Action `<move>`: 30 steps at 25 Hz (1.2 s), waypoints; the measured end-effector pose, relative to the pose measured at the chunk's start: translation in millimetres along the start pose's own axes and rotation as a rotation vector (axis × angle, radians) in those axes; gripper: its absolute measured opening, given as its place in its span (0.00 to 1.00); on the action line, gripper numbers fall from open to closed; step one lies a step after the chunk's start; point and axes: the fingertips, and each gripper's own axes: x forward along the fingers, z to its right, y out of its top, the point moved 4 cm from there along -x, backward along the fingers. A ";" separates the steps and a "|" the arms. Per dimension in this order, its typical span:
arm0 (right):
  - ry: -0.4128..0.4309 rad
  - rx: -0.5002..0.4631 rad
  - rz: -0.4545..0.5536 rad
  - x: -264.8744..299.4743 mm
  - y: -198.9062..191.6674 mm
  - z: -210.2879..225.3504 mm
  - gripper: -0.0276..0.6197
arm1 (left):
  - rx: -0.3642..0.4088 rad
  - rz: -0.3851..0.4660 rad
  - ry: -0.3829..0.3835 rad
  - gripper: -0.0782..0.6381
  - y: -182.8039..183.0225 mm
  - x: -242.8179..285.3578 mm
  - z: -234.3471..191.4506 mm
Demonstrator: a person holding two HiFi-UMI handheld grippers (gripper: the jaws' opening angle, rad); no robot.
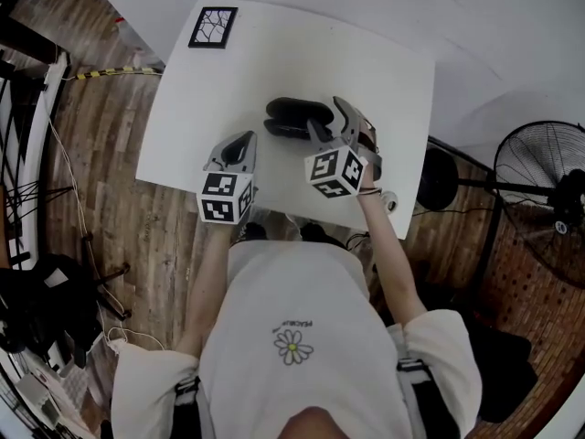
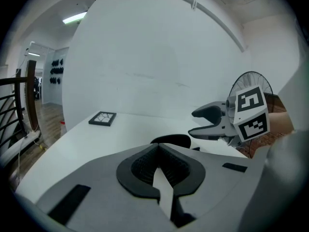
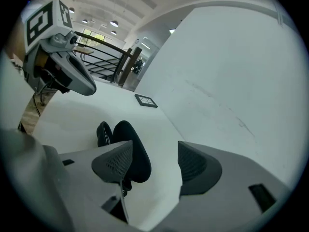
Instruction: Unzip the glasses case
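White table [image 1: 274, 53], glasses case [image 1: 297, 117], left gripper [image 2: 158, 148] jaws together, right gripper [image 3: 149, 151] apart

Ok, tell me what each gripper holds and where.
Nothing held. Left gripper is shut on nothing; right gripper is open, with the glasses case lying beyond its jaws.

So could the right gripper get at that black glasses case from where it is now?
Probably yes. The right gripper is open, and the glasses case lies on the table just ahead of its jaws, a little to their left, with nothing between.
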 end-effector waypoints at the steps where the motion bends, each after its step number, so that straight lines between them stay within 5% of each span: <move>1: -0.005 0.008 0.008 -3.0 3.2 2.7 0.44 | 0.003 0.019 -0.004 0.13 7.0 -0.5 0.9; 5: -0.091 0.073 0.080 -20.1 23.5 27.7 0.44 | 0.019 0.105 -0.022 0.13 39.0 -5.3 3.1; 14: -0.293 0.421 0.401 -97.9 66.4 104.0 0.44 | 0.088 0.358 -0.048 0.13 129.4 -33.9 17.7; 18: -0.375 0.541 0.506 -133.2 67.7 121.8 0.26 | 0.131 0.473 -0.062 0.13 164.9 -50.9 29.7; 23: -0.440 0.631 0.560 -159.2 62.2 129.4 0.09 | 0.198 0.586 -0.060 0.13 198.5 -67.8 43.3; 30: -0.490 0.663 0.521 -173.7 52.2 117.2 0.05 | 0.301 0.702 -0.061 0.13 213.0 -81.6 58.7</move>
